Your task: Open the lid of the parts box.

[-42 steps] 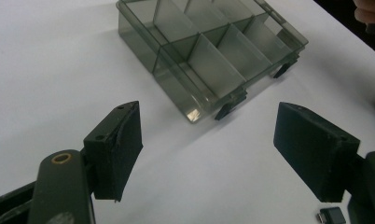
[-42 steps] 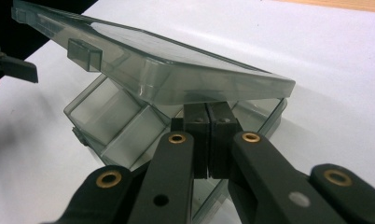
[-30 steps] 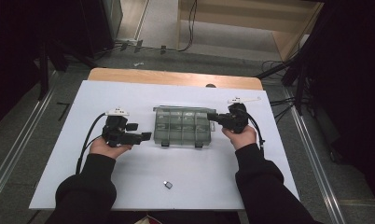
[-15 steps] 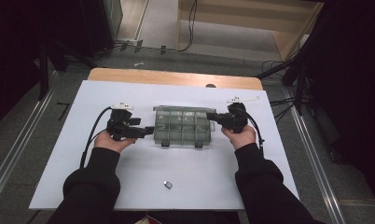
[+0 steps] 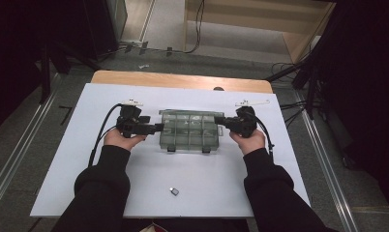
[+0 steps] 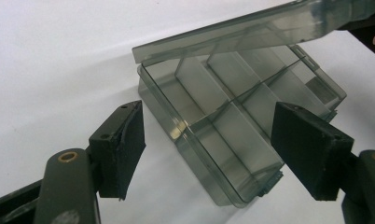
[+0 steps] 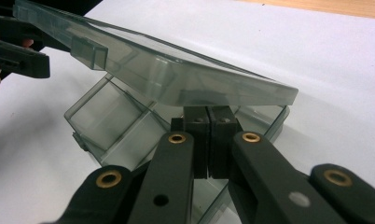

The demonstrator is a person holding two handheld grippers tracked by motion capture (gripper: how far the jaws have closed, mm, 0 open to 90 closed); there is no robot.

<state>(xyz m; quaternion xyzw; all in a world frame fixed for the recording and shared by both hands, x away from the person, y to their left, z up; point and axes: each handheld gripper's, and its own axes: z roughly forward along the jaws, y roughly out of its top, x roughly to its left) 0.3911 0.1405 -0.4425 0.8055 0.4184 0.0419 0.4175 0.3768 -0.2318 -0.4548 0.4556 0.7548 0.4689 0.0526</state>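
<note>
A clear smoky plastic compartment box (image 5: 188,131) lies in the middle of the white table (image 5: 62,159). Its lid (image 7: 167,70) is tilted up off the base (image 6: 232,154), hinged along the far side. My right gripper (image 7: 206,114) is shut, its tips poked in under the raised lid at the box's right end (image 5: 217,120). My left gripper (image 6: 209,119) is open, its two pads (image 6: 125,140) standing either side of the box's left end without touching it. In the high view the left gripper (image 5: 156,128) sits at the box's left edge.
A small dark metal piece (image 5: 173,191) lies near the table's front edge, between the person's sleeves. A wooden strip (image 5: 183,79) runs along the table's far edge. Cables trail from both grippers to the back.
My left gripper has slid right until its open jaws reach the box's left end. The right gripper has kept still at the right end.
</note>
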